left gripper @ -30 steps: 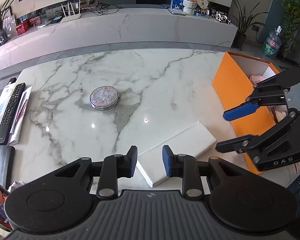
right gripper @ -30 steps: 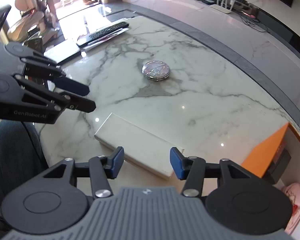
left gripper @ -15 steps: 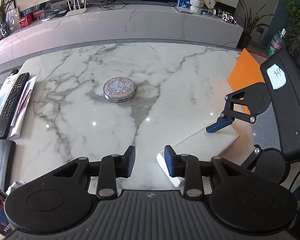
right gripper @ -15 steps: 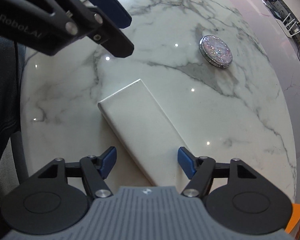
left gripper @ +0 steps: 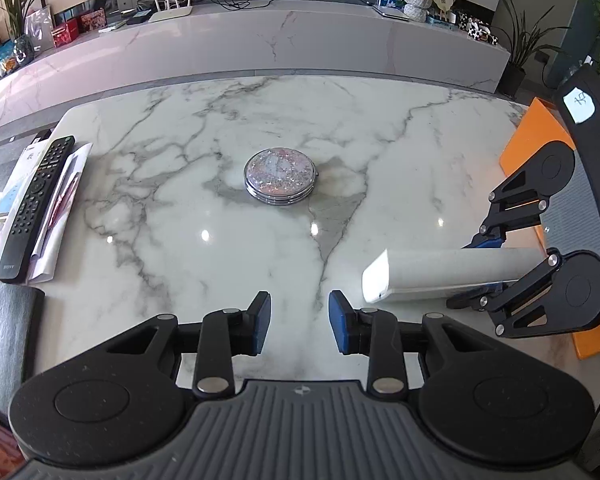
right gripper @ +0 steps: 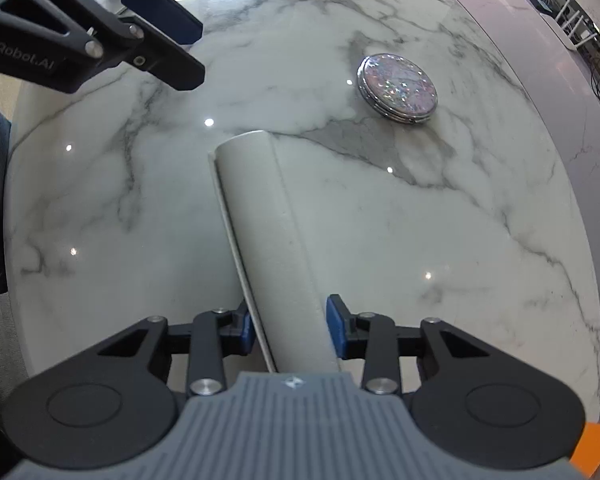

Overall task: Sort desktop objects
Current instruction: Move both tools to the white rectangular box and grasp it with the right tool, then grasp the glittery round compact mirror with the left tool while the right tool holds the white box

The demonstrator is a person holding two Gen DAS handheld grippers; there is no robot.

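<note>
While the right gripper (right gripper: 288,330) is closing its blue fingers (right gripper: 335,330) on the white box (right gripper: 274,248), that box's near end is disappearing under the gripper's grey body, so how far it runs back is not showing in the right wrist view. Both pads are sitting against the box's long sides, and the box is standing tilted on edge above the marble bench (right gripper: 440,240); whether its lower edge is touching the bench cannot be told. The left wrist view is showing what the right cannot: the box (left gripper: 440,276) seen end-on and sideways, held out over the bench's right part, with the right gripper (left gripper: 476,272) partly cut off by the picture's edge. It is also showing the orange box (left gripper: 528,140) behind that gripper, mostly hidden, its inside not visible. The left gripper (left gripper: 300,322) is hovering with its fingers apart and nothing between them. The round glittery compact (left gripper: 280,176) is lying mid-bench, well apart from both grippers. A black remote (left gripper: 36,208) is lying on papers at the bench's left edge, appearing only in the left view.
</note>
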